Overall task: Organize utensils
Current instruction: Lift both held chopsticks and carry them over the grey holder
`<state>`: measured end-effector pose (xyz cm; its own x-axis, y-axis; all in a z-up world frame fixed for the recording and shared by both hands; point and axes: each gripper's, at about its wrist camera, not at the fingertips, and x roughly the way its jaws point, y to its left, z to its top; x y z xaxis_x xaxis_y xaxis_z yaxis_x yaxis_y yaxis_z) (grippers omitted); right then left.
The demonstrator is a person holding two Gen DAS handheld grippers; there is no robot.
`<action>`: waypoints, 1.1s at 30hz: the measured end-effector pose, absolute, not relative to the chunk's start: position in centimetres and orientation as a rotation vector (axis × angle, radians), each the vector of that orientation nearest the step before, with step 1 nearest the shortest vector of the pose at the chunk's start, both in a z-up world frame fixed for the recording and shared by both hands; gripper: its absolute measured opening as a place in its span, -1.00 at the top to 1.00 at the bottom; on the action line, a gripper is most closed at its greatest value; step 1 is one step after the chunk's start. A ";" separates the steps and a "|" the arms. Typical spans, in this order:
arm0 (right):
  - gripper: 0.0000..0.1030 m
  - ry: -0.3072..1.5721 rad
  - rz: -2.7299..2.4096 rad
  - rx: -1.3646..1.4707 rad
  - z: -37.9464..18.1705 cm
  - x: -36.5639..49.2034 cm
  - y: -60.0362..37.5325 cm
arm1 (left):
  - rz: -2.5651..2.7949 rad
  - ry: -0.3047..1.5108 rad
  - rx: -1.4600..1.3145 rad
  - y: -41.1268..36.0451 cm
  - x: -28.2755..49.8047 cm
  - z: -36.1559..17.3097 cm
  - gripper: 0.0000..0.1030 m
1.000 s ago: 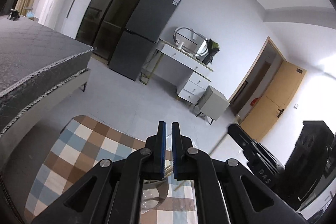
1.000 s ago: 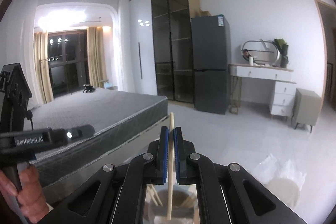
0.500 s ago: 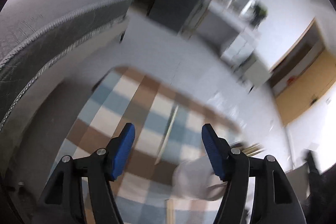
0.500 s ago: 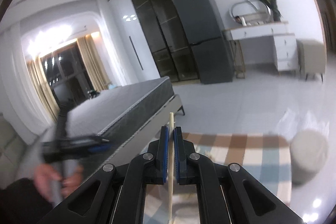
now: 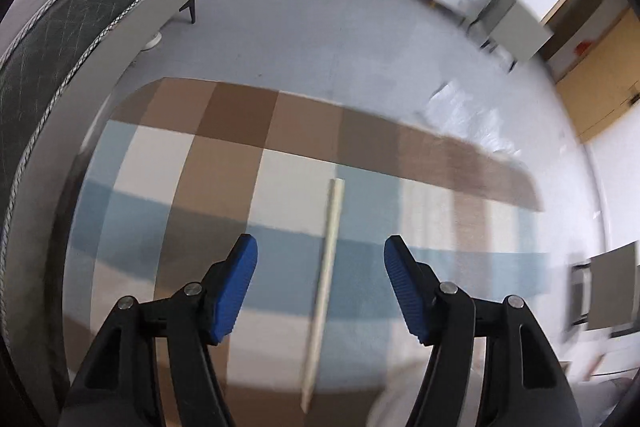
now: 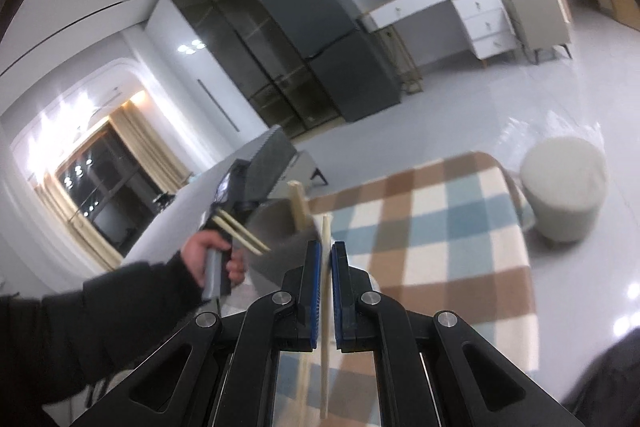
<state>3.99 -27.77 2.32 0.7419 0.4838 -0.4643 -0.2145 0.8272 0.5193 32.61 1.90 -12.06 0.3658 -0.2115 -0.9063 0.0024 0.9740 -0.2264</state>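
Note:
In the left wrist view my left gripper [image 5: 321, 241] stands open, pointing steeply down at a brown, blue and white checked cloth [image 5: 200, 167]. A pale chopstick [image 5: 328, 267] lies lengthwise on the cloth, in line with the gap between the blue pads [image 5: 240, 283] and not touched by them. My right gripper [image 6: 327, 245] is shut on another pale chopstick [image 6: 326, 227], which runs up through the pads and pokes out past the tips. Left of it a person's hand [image 6: 212, 267] holds the other gripper, with several blurred chopsticks [image 6: 240, 235] beside it.
A grey bed [image 5: 80, 7] borders the cloth on the left. A round pale stool [image 6: 564, 195] stands on the floor past the cloth's right end. A dark fridge [image 6: 320, 27] and a white dresser [image 6: 460, 7] line the far wall.
My left gripper has opened and tipped down from the room toward the cloth, bringing the lying chopstick into view. My right gripper has rolled and dipped, with its chopstick still held.

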 end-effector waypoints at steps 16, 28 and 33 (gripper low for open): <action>0.91 0.698 0.328 0.502 -1.8 5.0 -30.1 | -0.160 1.241 0.056 -1.8 36.4 -15.1 0.96; 0.91 0.618 0.346 0.445 0.4 3.5 -28.8 | -0.134 1.057 -0.204 5.3 27.5 -6.7 0.96; 0.91 0.550 0.370 0.406 2.8 1.6 -27.3 | -0.172 0.966 -0.272 7.5 21.1 -2.0 0.96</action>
